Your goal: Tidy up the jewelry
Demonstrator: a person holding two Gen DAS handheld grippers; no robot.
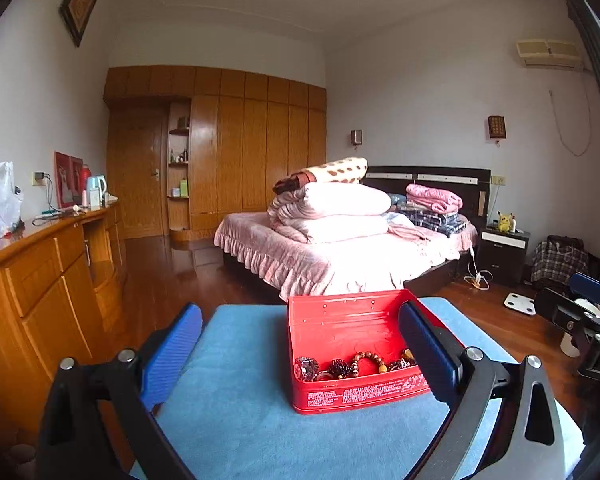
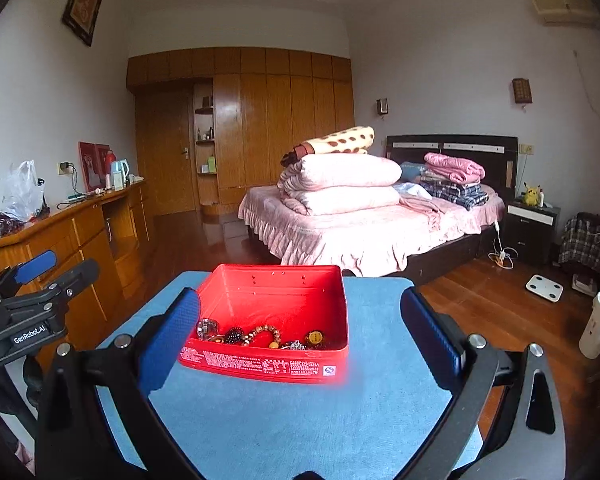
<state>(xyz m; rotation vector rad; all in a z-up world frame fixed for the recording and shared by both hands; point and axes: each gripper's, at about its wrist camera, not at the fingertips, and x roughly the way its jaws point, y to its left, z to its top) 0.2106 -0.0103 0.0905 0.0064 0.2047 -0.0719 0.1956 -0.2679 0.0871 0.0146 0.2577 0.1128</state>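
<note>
Two hand-held grippers are hanging over a blue-covered counter (image 2: pixel 300 420) in a bedroom, both empty. The left gripper (image 1: pixel 300 344) is standing with its jaws spread as wide as they go, nothing between the pads; in its own view the red tin (image 1: pixel 351 356) is sitting between its fingers but well beyond them, untouched. The right gripper (image 2: pixel 300 328) is likewise holding its jaws fully apart and gripping nothing, with the tin lying just ahead of its fingertips.

The jewelry (image 2: pixel 260 338) is lying together along the near wall of the open tin: a clear faceted piece (image 1: pixel 305 368), dark beaded pieces, a wooden bead bracelet (image 1: pixel 369 362) and an amber-coloured bead (image 2: pixel 315 338). No loose pieces are showing on the blue cover around the tin, so the gathering appears finished. No lid is showing in either view, so whether the tin remains to be closed cannot be told.

Behind the counter, a bed (image 2: pixel 359 232) is carrying folded pink quilts, and wooden wardrobes (image 2: pixel 280 120) are lining the far wall.
</note>
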